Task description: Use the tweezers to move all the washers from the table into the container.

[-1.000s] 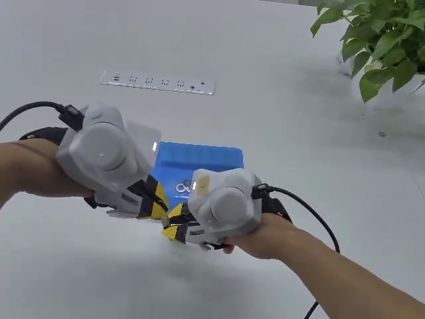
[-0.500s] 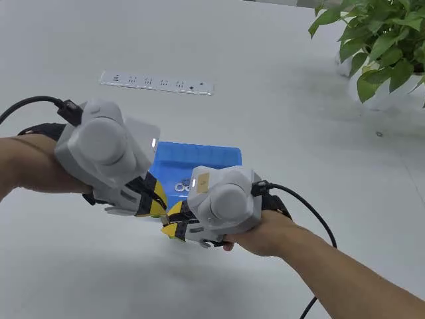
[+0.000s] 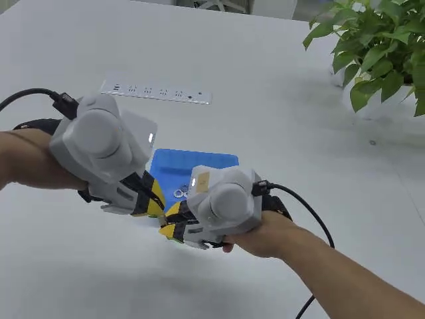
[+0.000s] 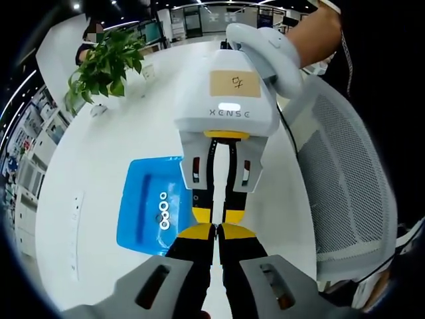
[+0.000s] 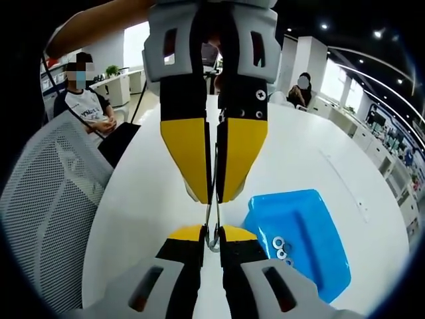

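Evidently the left gripper and the right gripper are both pressing their yellow-and-black jaws together on the thin silver metal tweezers beside the shallow blue plastic container, where three small steel washers are lying, so one grip ought to be holding firm before the other eases.
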`<move>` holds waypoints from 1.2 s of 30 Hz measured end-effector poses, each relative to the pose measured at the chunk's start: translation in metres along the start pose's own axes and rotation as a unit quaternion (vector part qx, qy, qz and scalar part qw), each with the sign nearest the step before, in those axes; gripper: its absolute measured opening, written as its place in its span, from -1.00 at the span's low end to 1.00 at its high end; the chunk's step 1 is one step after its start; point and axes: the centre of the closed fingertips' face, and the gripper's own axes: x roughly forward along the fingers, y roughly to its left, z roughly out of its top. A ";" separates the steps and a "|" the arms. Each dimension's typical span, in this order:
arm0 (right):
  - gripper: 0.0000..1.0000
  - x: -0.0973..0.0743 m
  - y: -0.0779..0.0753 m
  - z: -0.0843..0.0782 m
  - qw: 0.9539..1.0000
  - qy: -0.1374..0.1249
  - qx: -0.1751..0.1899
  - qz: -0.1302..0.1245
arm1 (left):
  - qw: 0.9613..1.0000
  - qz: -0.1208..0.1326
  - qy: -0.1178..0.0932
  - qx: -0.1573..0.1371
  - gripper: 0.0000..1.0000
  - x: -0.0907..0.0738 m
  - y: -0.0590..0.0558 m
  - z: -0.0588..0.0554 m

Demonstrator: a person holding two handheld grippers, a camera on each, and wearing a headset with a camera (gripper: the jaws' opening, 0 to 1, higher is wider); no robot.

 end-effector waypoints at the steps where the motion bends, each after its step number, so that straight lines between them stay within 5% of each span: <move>1: -0.79 -0.001 0.000 0.001 1.000 0.000 0.000 -0.001 | 1.000 0.000 0.000 0.000 -0.88 -0.002 0.000 0.001; 36: -0.79 -0.032 -0.035 0.023 0.999 -0.004 -0.025 -0.032 | 0.999 0.019 -0.007 0.035 -0.88 -0.025 0.029 0.034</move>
